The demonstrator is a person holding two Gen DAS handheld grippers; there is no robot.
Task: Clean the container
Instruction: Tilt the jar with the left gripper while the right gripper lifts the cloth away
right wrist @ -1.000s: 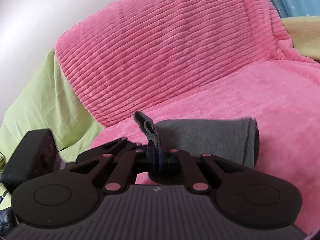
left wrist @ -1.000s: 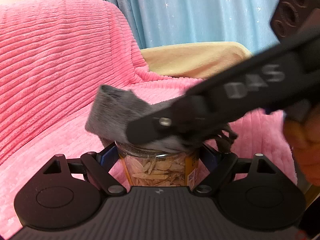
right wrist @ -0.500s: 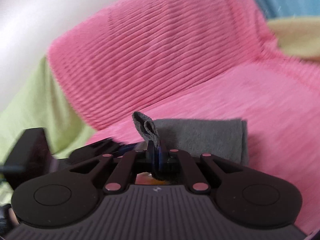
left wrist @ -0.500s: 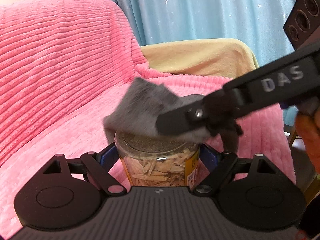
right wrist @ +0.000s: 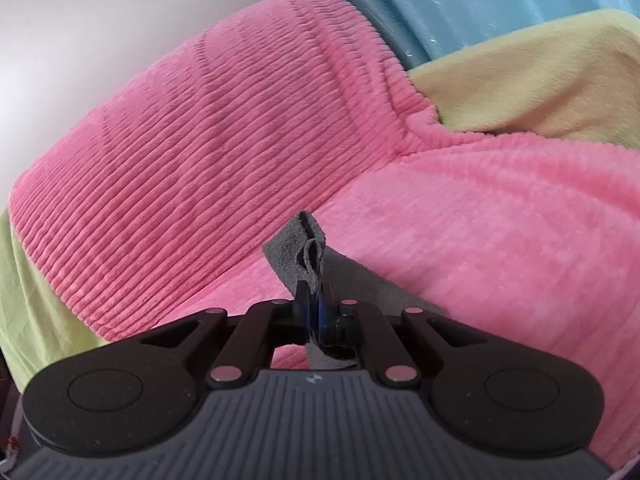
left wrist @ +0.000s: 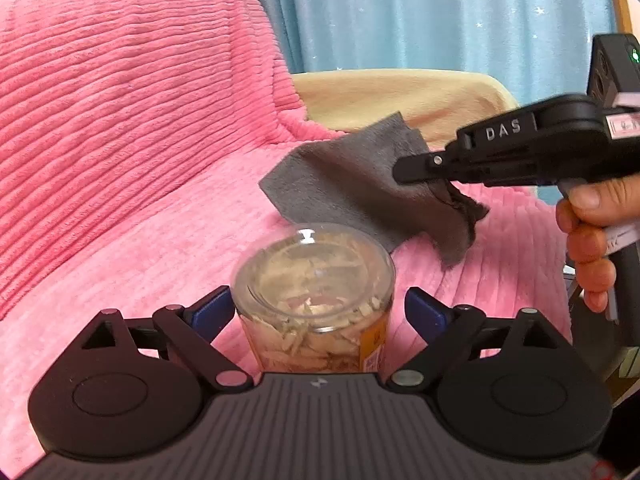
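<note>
1. Clear plastic jar of pale flakes sits at lower centre of the left wrist view, between the blue pads of the left gripper; both pads appear to touch its wall, so it reads as clamped.
2. Right gripper, at centre right in the left view, is closed on a folded grey suede-like cloth, which hangs above and behind the transparent lid, clear of it.
3. Lower the cloth flat onto the lid and wipe with light pressure; keep the jar upright.
4. Jar base and label are cut off by the gripper body. Lid residue cannot be judged.
5. Pink ribbed blanket fills the background.
</note>
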